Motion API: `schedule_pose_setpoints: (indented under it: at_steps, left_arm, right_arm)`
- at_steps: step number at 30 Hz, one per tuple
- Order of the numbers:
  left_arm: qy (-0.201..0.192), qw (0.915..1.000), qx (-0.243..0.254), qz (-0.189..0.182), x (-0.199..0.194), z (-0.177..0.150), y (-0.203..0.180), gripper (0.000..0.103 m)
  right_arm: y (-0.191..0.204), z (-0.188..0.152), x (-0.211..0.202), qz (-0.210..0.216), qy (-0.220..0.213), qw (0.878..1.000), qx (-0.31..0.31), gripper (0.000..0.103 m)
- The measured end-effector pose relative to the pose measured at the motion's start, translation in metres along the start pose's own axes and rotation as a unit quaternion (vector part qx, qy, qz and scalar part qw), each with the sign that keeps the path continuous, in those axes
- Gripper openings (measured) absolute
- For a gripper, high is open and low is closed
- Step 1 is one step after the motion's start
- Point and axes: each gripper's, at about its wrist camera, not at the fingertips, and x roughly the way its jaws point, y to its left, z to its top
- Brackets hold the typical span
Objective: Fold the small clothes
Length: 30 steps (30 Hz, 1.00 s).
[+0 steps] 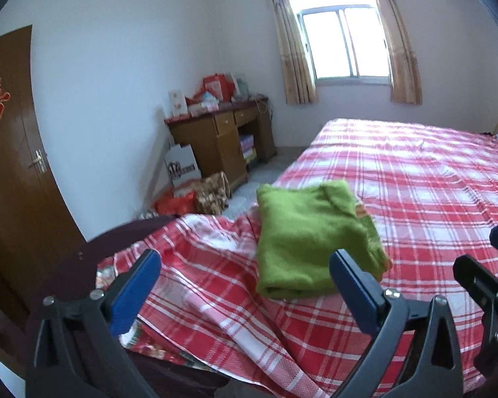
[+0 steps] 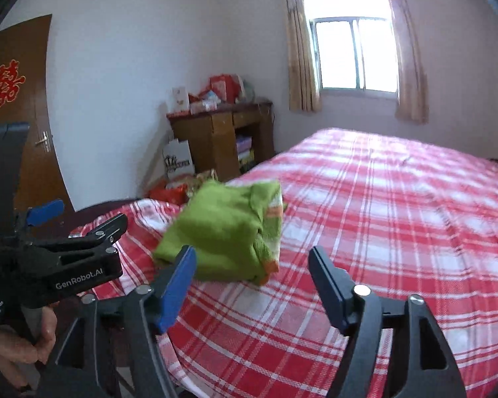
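Green garment (image 1: 310, 238) lies folded into a compact bundle on the red plaid bedsheet (image 1: 425, 185), near the bed's foot corner on the door side, with an orange-trimmed edge showing at its window-facing side. Left gripper (image 1: 245, 273) has jaws spread wide, empty, just short of the bundle; right gripper (image 2: 252, 272) is likewise apart and empty. Only the right wrist view shows the left gripper from the side, and the bare hand (image 2: 41, 335) gripping it; the left view catches just a sliver of the right gripper at its right edge.
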Motion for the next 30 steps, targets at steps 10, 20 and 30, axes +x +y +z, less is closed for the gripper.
schedule_pose_setpoints:
  at_steps: [10, 20, 30]
  left_arm:
    - [-0.045, 0.9989, -0.013, 0.000, -0.039, 0.018, 0.004, 0.103]
    - [-0.068, 0.9975, -0.010, -0.013, -0.058, 0.022, 0.000, 0.103]
    - [-0.074, 0.9970, -0.019, -0.010, -0.063, 0.023, 0.002, 0.103]
  right_arm:
    - [0.008, 0.027, -0.051, -0.008, -0.082, 0.997, -0.015, 0.077]
    - [0.006, 0.036, -0.082, -0.040, -0.142, 0.989, -0.002, 0.083]
    - [0.001, 0.036, -0.084, -0.037, -0.147, 0.988, 0.012, 0.083]
